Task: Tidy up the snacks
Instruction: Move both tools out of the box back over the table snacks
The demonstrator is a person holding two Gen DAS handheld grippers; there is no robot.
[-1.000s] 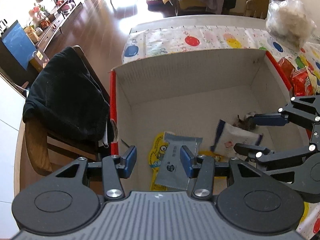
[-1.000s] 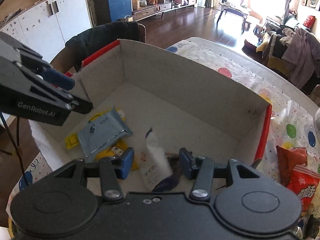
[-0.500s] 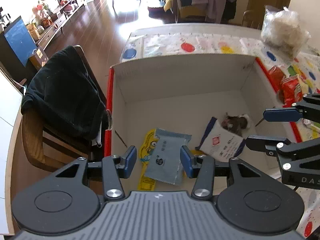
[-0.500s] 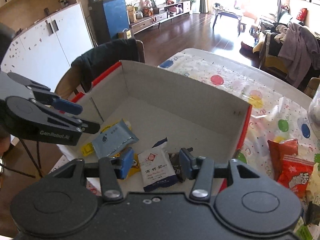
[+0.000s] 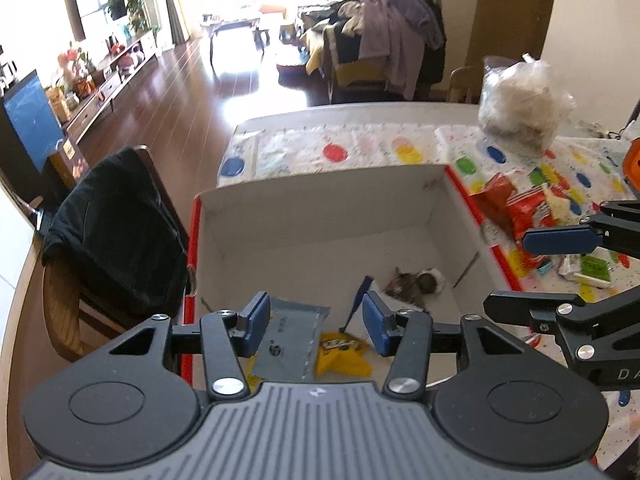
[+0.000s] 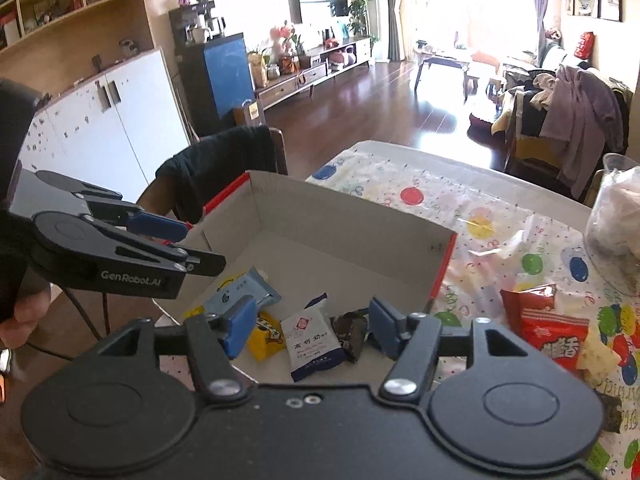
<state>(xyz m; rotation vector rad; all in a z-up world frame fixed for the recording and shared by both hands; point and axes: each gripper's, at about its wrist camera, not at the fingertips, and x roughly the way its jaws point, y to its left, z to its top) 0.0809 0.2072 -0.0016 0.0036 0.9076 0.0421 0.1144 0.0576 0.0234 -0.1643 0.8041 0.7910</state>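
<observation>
Now, left gripper (image 5: 316, 330): jaws opening, nothing between them, hanging over the near left of the box (image 5: 320, 196).
Right gripper (image 6: 308, 326): jaws opening too, empty, above the box's near right corner.
Snacks in the box: grey-blue packet (image 6: 240, 290), yellow packet (image 6: 266, 336), white packet (image 6: 314, 338) and dark wrapper (image 6: 350, 330), all bunched at the near end; the far end is bare.
Snacks left out: red packets (image 6: 552, 332) on the spotted tablecloth (image 6: 440, 200), just right of the box.
Risk, reach: likely the right gripper goes for the red packets; crinkly film could slide out of a shallow pinch.
Risk, collision: both tools sit close, so crossing paths could knock the box wall.
</observation>
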